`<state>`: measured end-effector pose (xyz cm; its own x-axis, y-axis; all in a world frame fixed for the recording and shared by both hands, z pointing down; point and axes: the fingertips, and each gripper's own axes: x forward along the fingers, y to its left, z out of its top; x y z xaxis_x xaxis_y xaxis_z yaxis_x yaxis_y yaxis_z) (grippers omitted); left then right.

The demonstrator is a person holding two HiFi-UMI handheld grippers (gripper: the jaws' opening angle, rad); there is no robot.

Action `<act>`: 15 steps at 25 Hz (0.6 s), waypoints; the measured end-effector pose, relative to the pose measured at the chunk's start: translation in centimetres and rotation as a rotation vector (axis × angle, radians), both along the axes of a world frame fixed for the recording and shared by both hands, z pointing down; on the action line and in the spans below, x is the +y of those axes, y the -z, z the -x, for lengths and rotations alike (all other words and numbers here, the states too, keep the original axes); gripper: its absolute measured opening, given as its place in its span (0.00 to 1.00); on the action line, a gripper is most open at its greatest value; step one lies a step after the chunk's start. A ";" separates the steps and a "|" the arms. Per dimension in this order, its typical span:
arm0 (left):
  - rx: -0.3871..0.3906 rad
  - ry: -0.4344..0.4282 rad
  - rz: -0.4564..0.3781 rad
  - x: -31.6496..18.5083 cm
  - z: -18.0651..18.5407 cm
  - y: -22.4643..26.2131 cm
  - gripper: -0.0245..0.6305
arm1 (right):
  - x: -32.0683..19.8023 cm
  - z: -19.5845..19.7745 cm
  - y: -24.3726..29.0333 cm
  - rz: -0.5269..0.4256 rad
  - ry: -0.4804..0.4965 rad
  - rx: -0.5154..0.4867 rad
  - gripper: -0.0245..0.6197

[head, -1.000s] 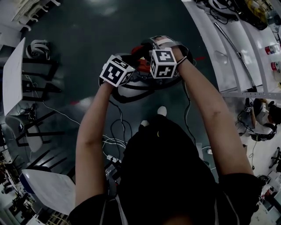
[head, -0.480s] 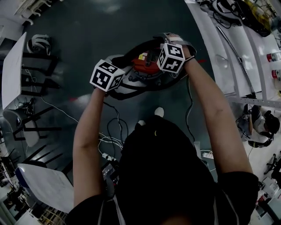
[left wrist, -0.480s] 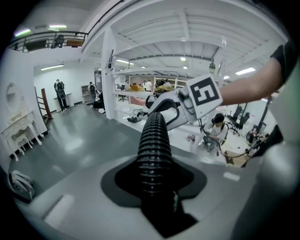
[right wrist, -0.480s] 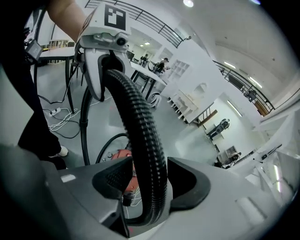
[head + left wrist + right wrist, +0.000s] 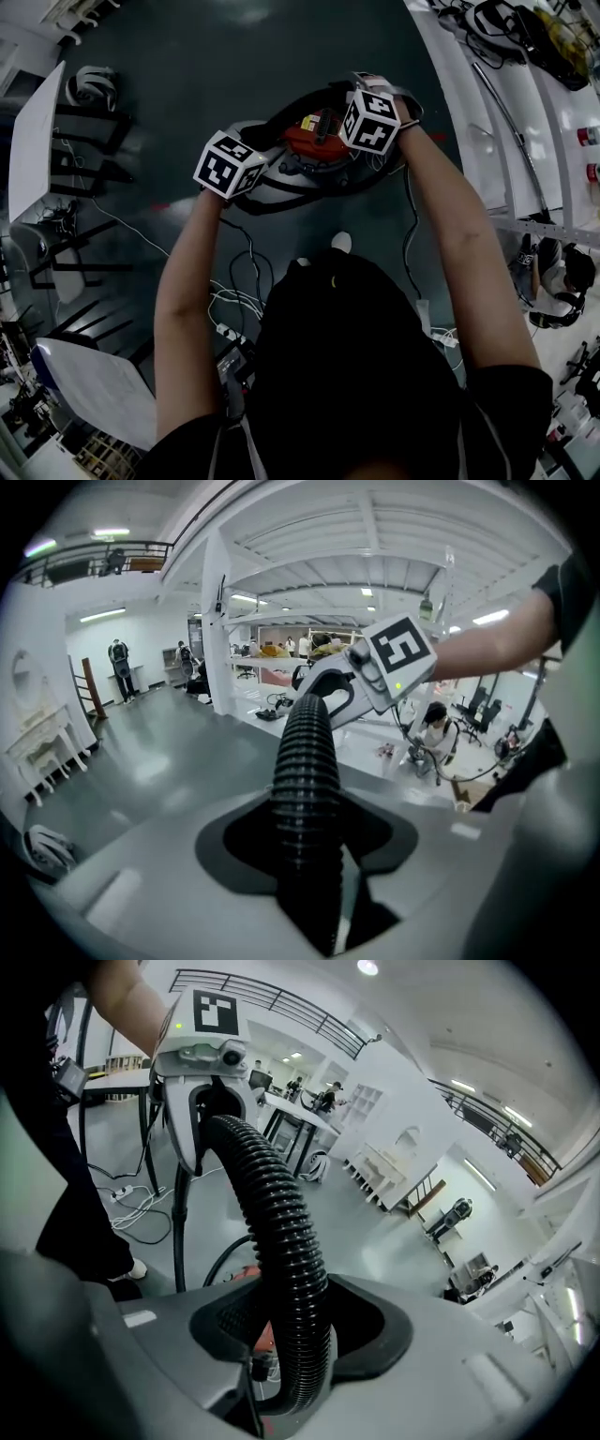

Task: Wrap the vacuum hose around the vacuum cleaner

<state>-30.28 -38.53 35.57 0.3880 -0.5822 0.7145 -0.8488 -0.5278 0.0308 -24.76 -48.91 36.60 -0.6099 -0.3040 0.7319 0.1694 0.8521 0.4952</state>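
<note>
Both hands are working the same hose [image 5: 305, 761] here: the left gripper [image 5: 309, 855] is clamping it and the right gripper [image 5: 295, 1335] is clamping it a bit further along, just above the vacuum cleaner [image 5: 314, 141] sitting on the floor [image 5: 234, 56] (I'm guessing they're steering a loop around the body). Versus a second back, the hands are spreading apart, uncovering the red top. The left jaws have just been easing open and the right jaws tightening, with hose between both.

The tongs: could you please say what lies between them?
The black vacuum hose, held in the left tongs, just opening, and the right tongs, just closing; both gripper views show it.
</note>
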 end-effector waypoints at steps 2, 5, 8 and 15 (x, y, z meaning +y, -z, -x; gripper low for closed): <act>-0.019 0.005 -0.011 -1.0 -0.3 0.3 0.34 | 0.1 0.4 0.2 0.002 0.023 -0.004 0.32; -0.027 0.013 -0.015 -2.6 -0.8 1.1 0.34 | 0.6 1.1 0.6 -0.009 0.073 -0.001 0.32; -0.088 -0.023 0.013 -3.5 -1.3 1.3 0.35 | 1.5 2.2 1.0 -0.019 0.132 0.001 0.32; -0.117 -0.131 0.067 -4.6 -2.8 0.6 0.31 | 4.3 4.2 2.1 -0.014 0.258 0.020 0.33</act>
